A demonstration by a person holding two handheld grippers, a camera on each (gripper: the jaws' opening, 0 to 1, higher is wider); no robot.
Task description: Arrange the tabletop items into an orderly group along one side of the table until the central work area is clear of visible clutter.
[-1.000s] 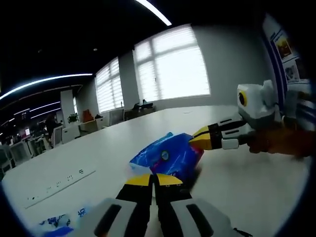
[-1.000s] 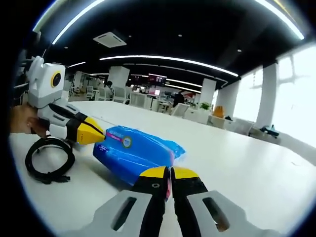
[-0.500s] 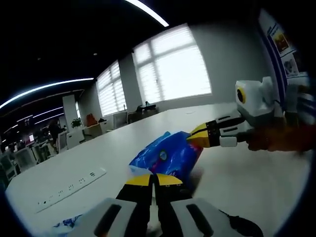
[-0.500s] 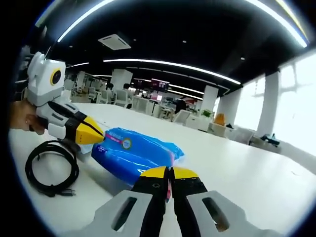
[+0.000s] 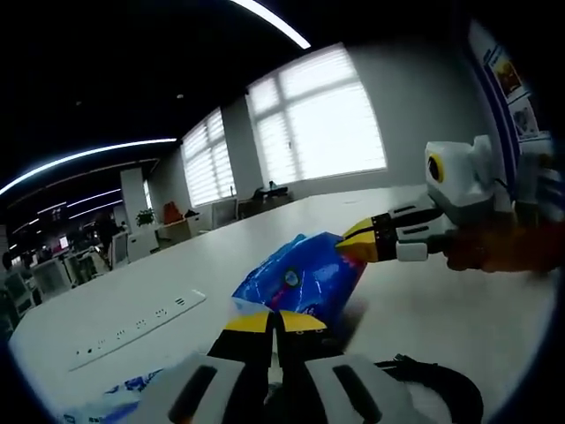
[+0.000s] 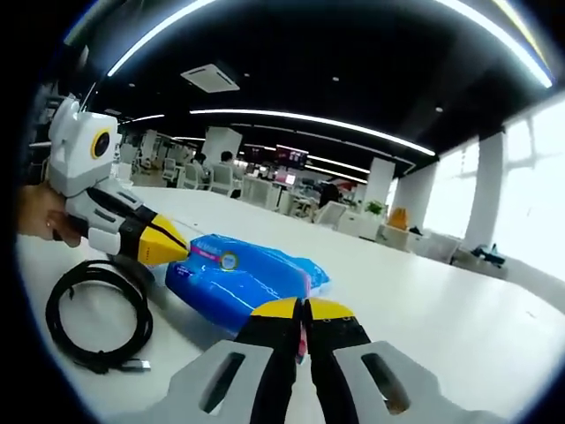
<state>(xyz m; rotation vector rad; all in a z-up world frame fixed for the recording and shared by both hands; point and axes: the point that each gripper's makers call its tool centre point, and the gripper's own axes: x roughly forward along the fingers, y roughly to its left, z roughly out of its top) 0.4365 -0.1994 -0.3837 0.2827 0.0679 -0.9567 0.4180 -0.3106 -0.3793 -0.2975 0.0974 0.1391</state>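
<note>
A blue plastic packet [image 5: 302, 276] lies on the white table [image 5: 441, 309], just past my left gripper [image 5: 275, 320]. That gripper's yellow-tipped jaws are shut on the packet's near seam. My right gripper [image 5: 355, 246] reaches in from the right and pinches the packet's far corner. In the right gripper view the same packet [image 6: 238, 278] stretches between my right gripper [image 6: 303, 309], shut on its near edge, and my left gripper [image 6: 169, 251] at its left end. A hand [image 6: 40, 216] holds the left gripper.
A coiled black cable [image 6: 95, 316] lies on the table beside the packet, and its coil [image 5: 437, 393] also lies near my left gripper. A flush power strip [image 5: 137, 321] runs along the table at left. Another blue-and-white wrapper [image 5: 110, 402] lies lower left. Office desks stand far off.
Both views have shifted slightly with the hands, so more of the black cable shows. The packet stays pinched between the two grippers, and both stay shut.
</note>
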